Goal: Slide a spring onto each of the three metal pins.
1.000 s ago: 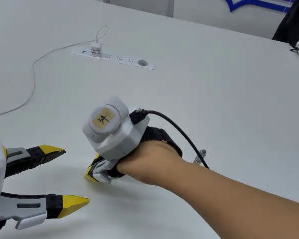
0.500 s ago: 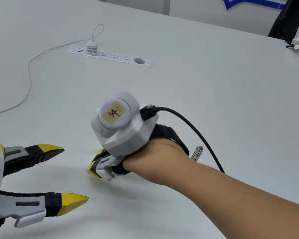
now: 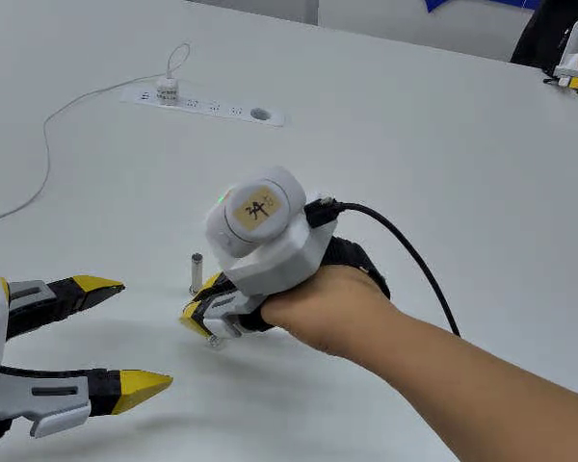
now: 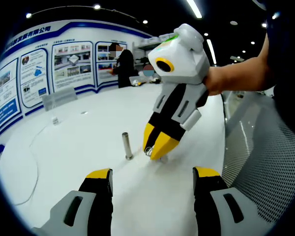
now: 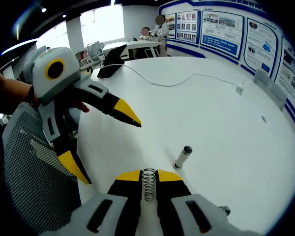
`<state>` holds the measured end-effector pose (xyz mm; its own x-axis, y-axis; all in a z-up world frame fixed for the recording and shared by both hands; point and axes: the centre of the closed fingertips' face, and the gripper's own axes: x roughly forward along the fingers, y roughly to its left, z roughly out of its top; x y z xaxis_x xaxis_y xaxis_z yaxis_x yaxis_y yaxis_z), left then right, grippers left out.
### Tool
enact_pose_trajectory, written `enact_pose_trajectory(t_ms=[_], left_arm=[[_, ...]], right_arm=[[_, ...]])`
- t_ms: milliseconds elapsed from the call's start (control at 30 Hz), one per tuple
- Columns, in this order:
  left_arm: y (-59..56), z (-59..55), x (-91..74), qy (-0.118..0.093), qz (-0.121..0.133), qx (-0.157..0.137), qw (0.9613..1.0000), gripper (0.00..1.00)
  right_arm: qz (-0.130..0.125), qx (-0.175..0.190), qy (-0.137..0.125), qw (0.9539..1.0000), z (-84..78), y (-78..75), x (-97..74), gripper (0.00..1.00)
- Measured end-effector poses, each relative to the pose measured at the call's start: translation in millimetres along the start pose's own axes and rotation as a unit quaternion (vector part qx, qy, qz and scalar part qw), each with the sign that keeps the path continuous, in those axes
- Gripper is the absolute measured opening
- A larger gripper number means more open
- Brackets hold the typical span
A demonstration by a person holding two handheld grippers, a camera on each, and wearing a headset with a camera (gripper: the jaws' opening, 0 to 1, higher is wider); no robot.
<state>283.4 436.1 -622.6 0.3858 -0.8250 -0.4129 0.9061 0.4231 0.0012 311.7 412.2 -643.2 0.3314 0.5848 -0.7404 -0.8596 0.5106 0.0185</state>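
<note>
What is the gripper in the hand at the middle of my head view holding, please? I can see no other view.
Observer: The right gripper view shows the right gripper shut on a spring.
Operator: Thank you. Is it on the pin?
Observer: No, that view shows the spring beside the upright pin, apart from it.
Operator: How does it sit in the jaws?
Observer: Lengthwise, with one end poking out past the yellow tips.
</note>
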Motion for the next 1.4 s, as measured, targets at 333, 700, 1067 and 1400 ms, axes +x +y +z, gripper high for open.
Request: enact_pose_trajectory(t_ms=[333, 700, 1067, 1400], left_arm=[[-0.7, 1.4, 1.5, 0.003, -0.002, 0.004, 1.0000, 0.68], [-1.3, 4.0, 2.2, 0.003, -0.004, 0.007, 1.0000, 0.68], [-1.8, 4.9, 3.1, 0.000, -0.006, 0.008, 1.0000, 0.68], [-1.7, 4.3, 1.9, -0.002, -0.004, 0.006, 1.0000, 0.68]], right_arm=[[-0.008, 0.015, -0.015, 0.9997, -3.2, -7.0, -11.5, 0.12], [-0.016, 0.023, -0.021, 0.9994, -4.6, -12.2, -18.0, 0.12], [-0.017, 0.025, -0.031, 0.9991, 8.4, -11.2, -35.2, 0.12], [-0.027, 0.006, -0.058, 0.9979, 40.0, -15.3, -52.4, 0.12]])
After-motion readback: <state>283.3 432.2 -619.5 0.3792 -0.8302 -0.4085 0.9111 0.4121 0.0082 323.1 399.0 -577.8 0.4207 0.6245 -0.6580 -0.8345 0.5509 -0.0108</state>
